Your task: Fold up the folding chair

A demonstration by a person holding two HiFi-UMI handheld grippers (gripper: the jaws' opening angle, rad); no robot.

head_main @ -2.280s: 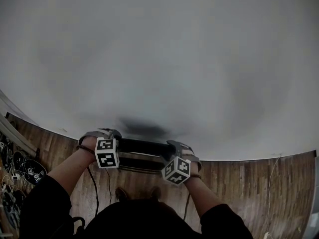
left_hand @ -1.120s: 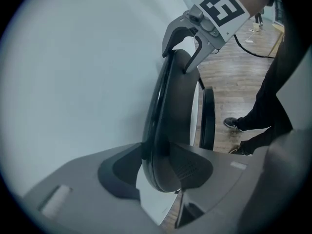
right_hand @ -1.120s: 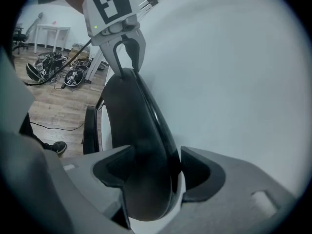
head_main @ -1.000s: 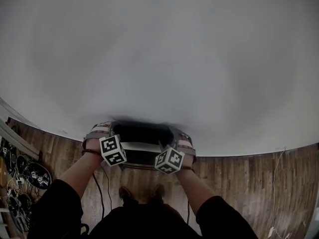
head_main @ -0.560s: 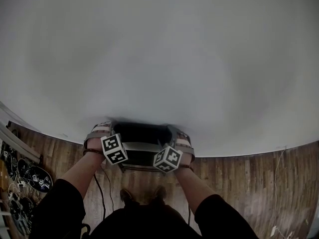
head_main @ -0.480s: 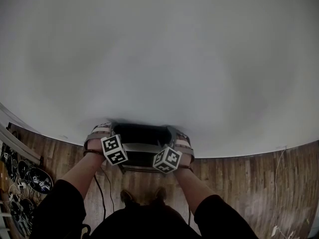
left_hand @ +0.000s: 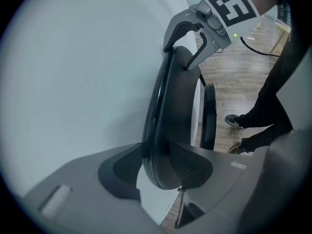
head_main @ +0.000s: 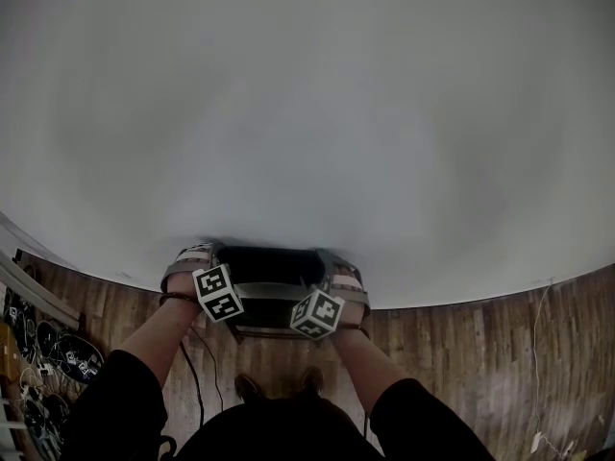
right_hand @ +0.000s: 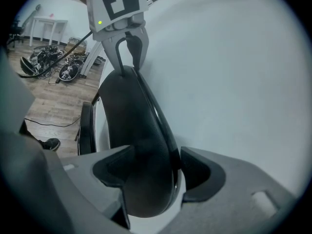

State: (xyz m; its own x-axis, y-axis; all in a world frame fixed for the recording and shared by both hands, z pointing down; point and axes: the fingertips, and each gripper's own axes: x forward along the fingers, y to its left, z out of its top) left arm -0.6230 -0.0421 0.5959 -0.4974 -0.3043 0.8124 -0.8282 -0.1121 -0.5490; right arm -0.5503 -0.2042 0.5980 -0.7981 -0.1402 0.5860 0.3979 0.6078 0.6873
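Note:
The folded chair stands upright against the white wall, its black backrest (head_main: pixel 269 260) on top and the seat (head_main: pixel 271 303) flat below it. My left gripper (head_main: pixel 195 255) is shut on the backrest's left end, and my right gripper (head_main: pixel 339 260) is shut on its right end. In the left gripper view the padded backrest (left_hand: pixel 178 126) fills my left gripper (left_hand: pixel 163 167), with the right gripper (left_hand: pixel 195 43) at the far end. In the right gripper view the backrest (right_hand: pixel 129 126) sits tight in my right gripper (right_hand: pixel 146 177), and the left gripper (right_hand: pixel 127 43) clamps the far end.
A white wall (head_main: pixel 307 113) fills the space ahead, meeting a wood floor (head_main: pixel 461 353). Cables and black discs (head_main: pixel 53 353) lie on the floor at left, and a white table (right_hand: pixel 48 21) stands beyond them. The person's shoes (head_main: pixel 252 386) are just behind the chair.
Since the earliest frame the backrest has turned its broad black face up and the two marker cubes have drawn closer together. Over the last second both grippers have hardly moved.

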